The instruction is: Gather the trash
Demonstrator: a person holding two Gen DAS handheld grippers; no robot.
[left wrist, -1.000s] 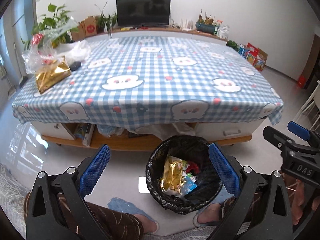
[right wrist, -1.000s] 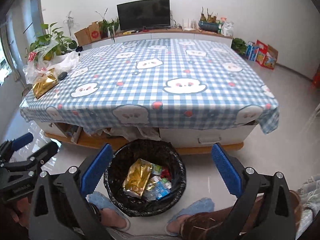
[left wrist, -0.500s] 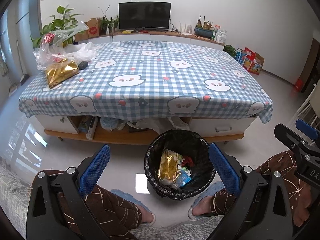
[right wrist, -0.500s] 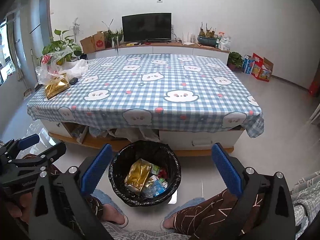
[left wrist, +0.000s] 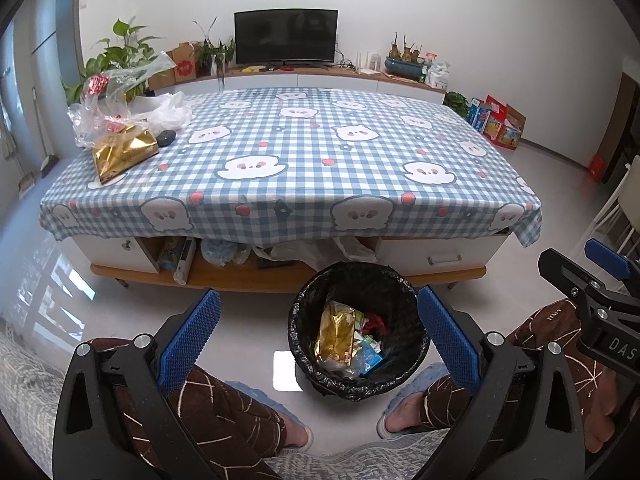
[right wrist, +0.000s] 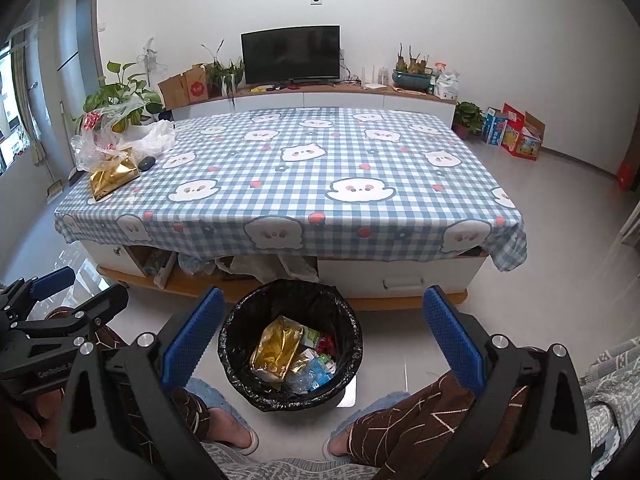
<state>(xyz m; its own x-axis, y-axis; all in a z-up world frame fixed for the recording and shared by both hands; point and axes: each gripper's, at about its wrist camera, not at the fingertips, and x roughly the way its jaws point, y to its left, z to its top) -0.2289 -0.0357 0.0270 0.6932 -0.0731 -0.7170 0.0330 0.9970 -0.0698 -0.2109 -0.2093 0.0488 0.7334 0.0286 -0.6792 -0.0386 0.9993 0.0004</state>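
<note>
The left gripper (left wrist: 318,336) has its blue fingers (left wrist: 191,340) wide apart and holds nothing. The right gripper (right wrist: 320,332) is also wide apart and holds nothing. Both hang low in the frame, above the person's knees.

In the lower middle of both views sits a black trash bin (left wrist: 394,284) on the floor, between the person's feet. It stands just in front of the table (left wrist: 440,256). Inside the bin lie a gold wrapper (left wrist: 336,332) and some small bits of trash (left wrist: 370,354).

A blue checked cloth (left wrist: 304,160) with white cats covers the table. At the upper left of the cloth lies a gold bag (left wrist: 122,152), next to clear plastic bags (left wrist: 120,108) and a small dark mouse (left wrist: 166,137). The rest of the cloth is bare.

A TV (left wrist: 285,36) stands at the top middle. Green plants (left wrist: 120,56) sit at the upper left.
</note>
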